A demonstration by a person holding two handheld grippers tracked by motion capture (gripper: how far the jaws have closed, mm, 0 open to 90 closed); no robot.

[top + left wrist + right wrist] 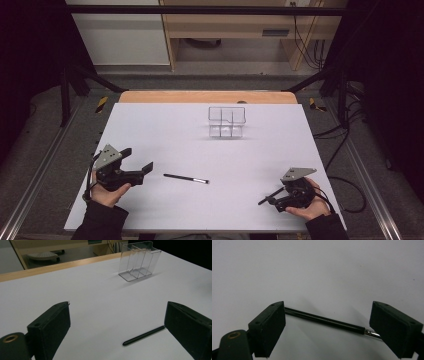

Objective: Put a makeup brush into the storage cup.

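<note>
While both hands rest low on the white table (165,125), the left gripper (142,170) at lower left has its jaws spread wide, with nothing between them. A black pen (185,178) lies just right of it, below the clear divided holder (227,121). The right gripper (327,325), at lower right, also has its jaws spread. A second black pen (324,320) lies crosswise between their tips; whether they touch it is unclear.
</note>
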